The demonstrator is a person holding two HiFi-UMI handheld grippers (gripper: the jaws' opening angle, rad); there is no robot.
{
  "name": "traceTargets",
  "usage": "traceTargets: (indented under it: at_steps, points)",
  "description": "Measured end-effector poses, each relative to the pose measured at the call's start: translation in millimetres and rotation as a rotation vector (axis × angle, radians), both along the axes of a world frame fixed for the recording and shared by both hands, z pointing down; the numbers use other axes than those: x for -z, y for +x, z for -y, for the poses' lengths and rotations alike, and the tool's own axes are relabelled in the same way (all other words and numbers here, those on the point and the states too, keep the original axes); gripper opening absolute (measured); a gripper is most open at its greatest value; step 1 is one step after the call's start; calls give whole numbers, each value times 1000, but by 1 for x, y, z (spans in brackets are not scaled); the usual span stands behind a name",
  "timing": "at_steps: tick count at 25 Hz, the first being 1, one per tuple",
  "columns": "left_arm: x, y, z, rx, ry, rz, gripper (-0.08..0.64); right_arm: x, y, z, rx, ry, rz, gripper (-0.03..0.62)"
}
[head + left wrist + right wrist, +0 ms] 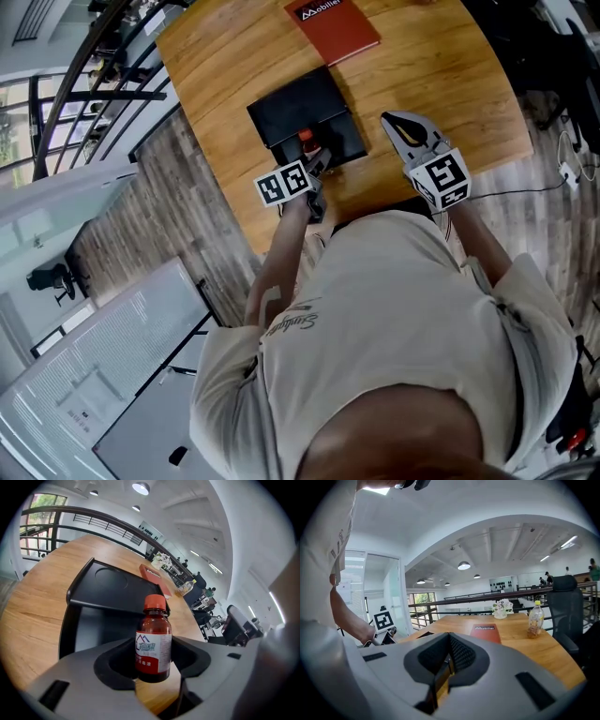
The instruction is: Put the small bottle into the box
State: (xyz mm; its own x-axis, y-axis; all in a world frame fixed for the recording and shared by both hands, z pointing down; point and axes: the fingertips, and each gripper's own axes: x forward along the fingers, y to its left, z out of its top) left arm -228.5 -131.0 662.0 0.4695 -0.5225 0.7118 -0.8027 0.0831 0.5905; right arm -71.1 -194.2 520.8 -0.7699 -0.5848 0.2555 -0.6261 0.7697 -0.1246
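A red booklet (pixel 333 28) and a yellow-capped drink bottle (pixel 535 619) sit on the wooden table (pixel 441 84).

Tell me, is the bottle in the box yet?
Out. The left gripper holds the bottle upright, short of the open box, with tabletop beneath it.

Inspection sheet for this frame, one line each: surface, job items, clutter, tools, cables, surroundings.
Surface: wooden table.
Job's things: small bottle upright, held above the table; black box open just beyond it.
Clutter: red booklet; drink bottle.
Tools: left tool shut on the small bottle; right tool shut, nothing between its jaws.
Cables: thin black cable on the floor.
Surroundings: railing, office chair.
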Motion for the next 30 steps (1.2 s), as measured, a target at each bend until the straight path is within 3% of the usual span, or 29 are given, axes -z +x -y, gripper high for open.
traceTargets:
  at_steps: [15, 24, 30]
  points:
    - [-39, -18, -13, 105, -190, 12, 230, -18, -1, 5, 47, -41, 10, -5]
    - [-53, -29, -11, 118, -245, 77, 230, -24, 0, 12, 52, -53, 9, -5]
    - [-61, -31, -14, 90, -326, 127, 230, -25, 1, 19, 43, -64, 15, -5]
